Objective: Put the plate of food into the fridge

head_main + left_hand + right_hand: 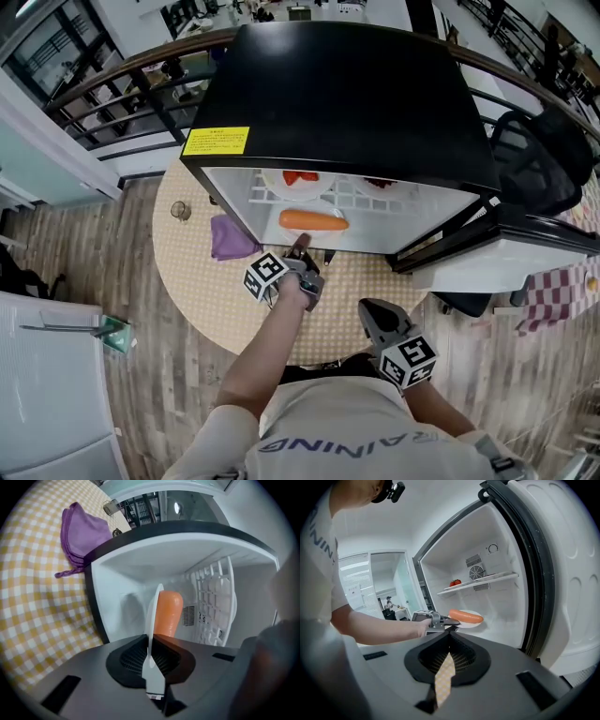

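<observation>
The black fridge [347, 94] stands on the round checked table [216, 291], with its door [506, 248] swung open to the right. In the head view its top hides most of the interior. The red items [455, 582] on the upper wire shelf [361, 195] are too small to identify. A purple cloth [230, 239] lies left of the fridge, partly behind its wall.

The plate [471, 624] is inside the lower compartment and carries an orange, sausage-shaped food [168, 613]. Whether the plate rests on the fridge floor cannot be told.

The left gripper [300, 248] reaches into the opening, its jaws clamped on the plate's near rim, which the left gripper view shows edge-on. The right gripper [370, 309] is near the table's near edge, its jaws drawn together with nothing between them.
</observation>
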{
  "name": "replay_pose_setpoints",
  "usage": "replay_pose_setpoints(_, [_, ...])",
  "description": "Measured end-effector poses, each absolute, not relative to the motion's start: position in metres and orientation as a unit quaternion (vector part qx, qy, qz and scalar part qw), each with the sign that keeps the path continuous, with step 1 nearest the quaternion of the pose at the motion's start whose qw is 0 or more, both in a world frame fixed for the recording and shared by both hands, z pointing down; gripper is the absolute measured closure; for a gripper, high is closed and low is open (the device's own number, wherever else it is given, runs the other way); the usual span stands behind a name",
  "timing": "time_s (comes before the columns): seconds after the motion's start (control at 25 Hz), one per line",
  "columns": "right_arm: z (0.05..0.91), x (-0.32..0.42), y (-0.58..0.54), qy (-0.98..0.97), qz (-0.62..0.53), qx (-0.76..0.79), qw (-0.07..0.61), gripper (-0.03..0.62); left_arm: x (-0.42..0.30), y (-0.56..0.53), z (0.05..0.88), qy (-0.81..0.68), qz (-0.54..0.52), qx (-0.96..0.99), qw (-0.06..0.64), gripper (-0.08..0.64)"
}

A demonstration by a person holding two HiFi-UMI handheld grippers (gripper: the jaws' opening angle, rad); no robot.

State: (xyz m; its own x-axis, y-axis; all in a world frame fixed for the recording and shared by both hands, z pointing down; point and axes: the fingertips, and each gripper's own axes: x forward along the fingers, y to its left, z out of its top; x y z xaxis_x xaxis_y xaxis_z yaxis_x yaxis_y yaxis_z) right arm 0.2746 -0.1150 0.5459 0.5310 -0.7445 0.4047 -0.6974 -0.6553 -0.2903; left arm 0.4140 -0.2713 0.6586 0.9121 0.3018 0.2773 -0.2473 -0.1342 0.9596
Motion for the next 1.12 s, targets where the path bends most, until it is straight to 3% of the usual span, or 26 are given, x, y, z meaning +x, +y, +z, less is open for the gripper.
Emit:
replay_pose_setpoints(0.4, [0.552, 0.266, -0.115, 0.416, -0.268, -0.868, 0.04, 0.572, 0.454, -0.272, 0.679, -0.012, 0.215, 0.715, 0.666, 0.529])
replay_pose_setpoints(0.88, [0.553, 0.264, -0.116, 0.419, -0.268, -0.867, 0.042, 0.572, 0.463, -0.276, 0.687, -0.028, 0.241, 0.746, 0.62, 0.526])
replay_pose_setpoints(1.12, [0.555, 0.263, -0.118, 0.421, -0.269, -0.865, 0.047, 0.572, 0.467, -0.268, 0.673, 0.046, 0.27, 0.809, 0.52, 0.412])
